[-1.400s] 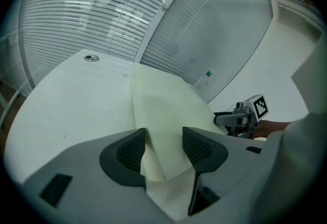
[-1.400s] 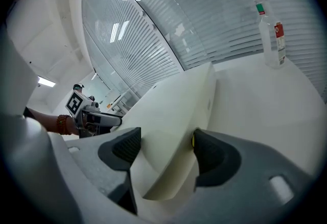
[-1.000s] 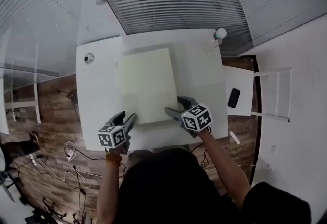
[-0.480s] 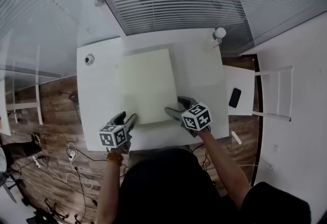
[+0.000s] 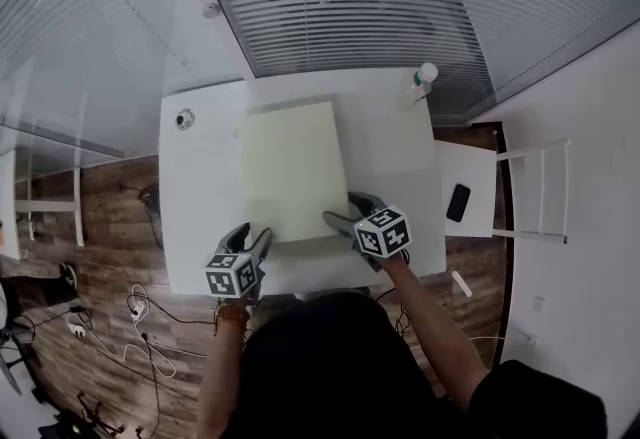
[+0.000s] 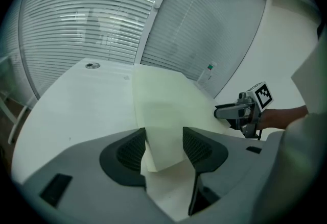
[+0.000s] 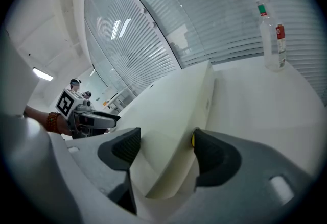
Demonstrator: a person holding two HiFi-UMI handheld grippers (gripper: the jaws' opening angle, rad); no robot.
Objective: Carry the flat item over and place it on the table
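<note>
- Nearest us, our left gripper (image 6: 164, 139) has its jaws set wide apart. One near corner of the pale flat panel (image 5: 292, 167) lies between them, against or very near the left jaw and clear of the right one.
- Our right gripper (image 7: 166, 141) is likewise spread wide over the other near corner. Its right jaw sits against the panel's edge, and its left jaw is clear.
- The panel appears to lie flat on the white table (image 5: 195, 197), so we judge the placing nearly done and the step in hand to be letting go cleanly.
- To do it well, we should draw both grippers straight back toward us, along the line of their jaws. That keeps a pad from catching a corner and skewing the sheet.
- The right gripper needs more care. We would ease its touching jaw off the edge before pulling back.
- We should move both grippers together and keep them level, because the panel looks light and could slide.
- Farther off, the bottle (image 5: 424, 78) at the far right corner and the round fitting (image 5: 184, 118) at the far left are well apart from the panel, so they pose no hazard.
</note>
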